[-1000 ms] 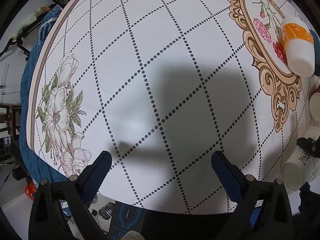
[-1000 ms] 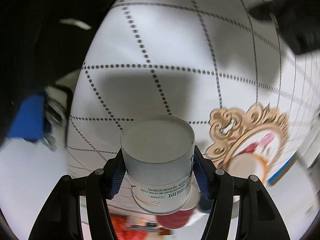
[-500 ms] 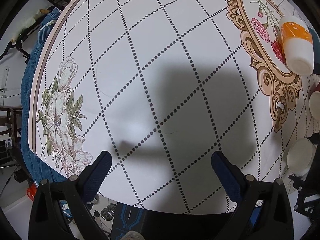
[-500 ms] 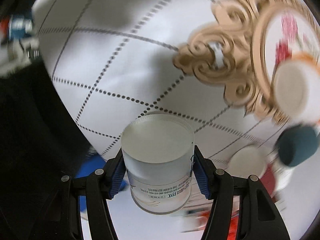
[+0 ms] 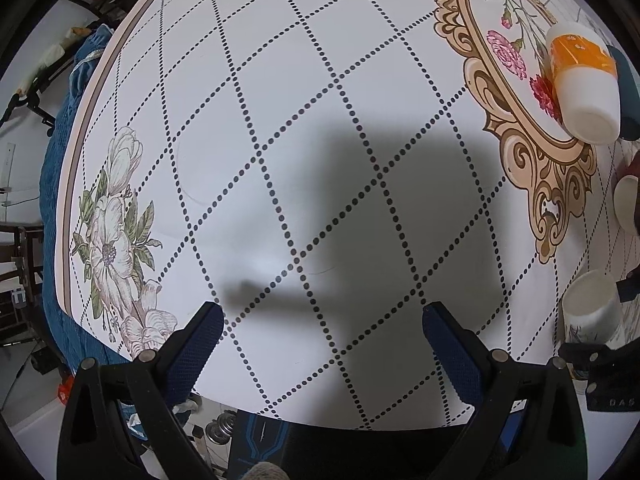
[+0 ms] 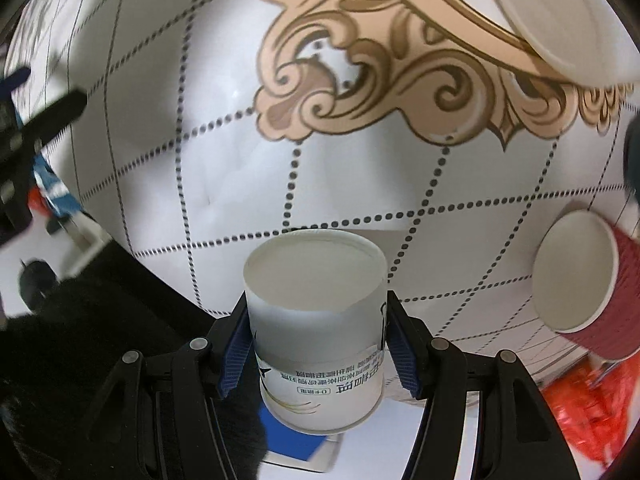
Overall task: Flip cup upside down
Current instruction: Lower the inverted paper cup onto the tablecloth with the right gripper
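My right gripper [image 6: 316,344] is shut on a white paper cup [image 6: 316,320] with printed text. The cup is held inverted, its flat base facing the table and its wide rim toward the camera, above the table's front edge. The same cup shows at the right edge of the left wrist view [image 5: 592,308], with the right gripper's black body beside it. My left gripper [image 5: 320,332] is open and empty, hovering over the white dotted-grid tablecloth [image 5: 320,140] near the front edge.
A red ribbed paper cup [image 6: 580,276] stands inverted at the right. A white and orange cup [image 5: 582,84] stands on the ornate floral medallion [image 5: 516,92], with a dark teal cup [image 5: 628,92] behind it. A blue cloth [image 5: 56,184] hangs off the table's left.
The right gripper has swung round with the cup and come lower toward the table, next to the red cup. The left gripper has stayed still and open.
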{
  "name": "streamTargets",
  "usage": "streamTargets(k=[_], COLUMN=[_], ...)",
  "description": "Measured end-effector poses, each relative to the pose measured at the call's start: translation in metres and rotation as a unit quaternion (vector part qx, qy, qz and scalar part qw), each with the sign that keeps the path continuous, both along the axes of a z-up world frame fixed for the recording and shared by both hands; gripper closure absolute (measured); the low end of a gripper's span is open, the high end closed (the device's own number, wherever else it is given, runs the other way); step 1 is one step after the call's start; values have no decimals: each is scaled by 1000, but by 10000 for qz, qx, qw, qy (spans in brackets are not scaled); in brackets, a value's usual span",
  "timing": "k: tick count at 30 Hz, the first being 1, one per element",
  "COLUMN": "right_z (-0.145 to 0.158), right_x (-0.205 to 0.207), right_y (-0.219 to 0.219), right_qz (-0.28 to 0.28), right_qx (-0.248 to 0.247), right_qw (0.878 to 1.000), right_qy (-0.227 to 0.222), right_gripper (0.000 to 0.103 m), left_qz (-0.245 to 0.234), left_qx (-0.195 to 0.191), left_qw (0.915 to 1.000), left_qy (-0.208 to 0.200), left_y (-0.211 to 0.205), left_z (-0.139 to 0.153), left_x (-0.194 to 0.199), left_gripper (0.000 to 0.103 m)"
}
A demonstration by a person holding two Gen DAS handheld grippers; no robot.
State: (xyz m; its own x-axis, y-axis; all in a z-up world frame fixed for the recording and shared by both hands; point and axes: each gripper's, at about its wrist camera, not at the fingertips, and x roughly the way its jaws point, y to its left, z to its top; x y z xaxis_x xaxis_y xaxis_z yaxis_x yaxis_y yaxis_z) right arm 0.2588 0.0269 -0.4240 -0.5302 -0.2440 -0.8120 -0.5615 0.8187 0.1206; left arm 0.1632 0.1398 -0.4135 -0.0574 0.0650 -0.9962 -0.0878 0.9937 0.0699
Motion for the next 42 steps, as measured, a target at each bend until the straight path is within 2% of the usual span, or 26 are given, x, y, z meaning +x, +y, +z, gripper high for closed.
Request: streamTargets(k=[4,5,8,16,19,21,26,31,34,37,42], right_z=[4,9,15,44,49,46,46,66,88,115,142], right_x=[20,31,46,60,66,63,60,65,77,85,86], right_y=[-3,-21,-28,-36,-35,-29,-28,-37,-41,-42,-55], right_qz=[-284,-356,-482,-553,-496,-510,-566,-903,-1160,-1270,-1679], right_qx=[56,79,140,243,235,247,339,613,854,1093,1390], right_qw=[9996,9993,9987,9974,9974,9974,9960,9897,9804,9639,9214], right_qy=[13,36,-38,-391,-465,-455,-602,-924,-1341,-2071,-3217], right_gripper=[38,37,19,19,23,41,42,42,42,42,42], left_qz=[-40,-50,-83,-199,-256,-277,-310,-306,-270,-208,-139], left_qx=[-8,-13,-22,-14,-6,-10,-8,-10,-22,-64,-122], left_qw=[10000,10000,10000,9998,9997,9996,9995,9995,9996,9997,9998], left_qy=[8,8,4,5,-18,-28,-50,-61,-75,-85,-90], left_y=[-5,-7,-9,-26,-36,-40,-50,-49,-53,-49,-55], left_z=[-3,-3,-4,-4,1,3,9,12,17,18,23], left_x=[4,4,5,13,14,16,18,16,16,20,25], left_gripper=[1,1,1,1,1,1,1,1,1,1,1])
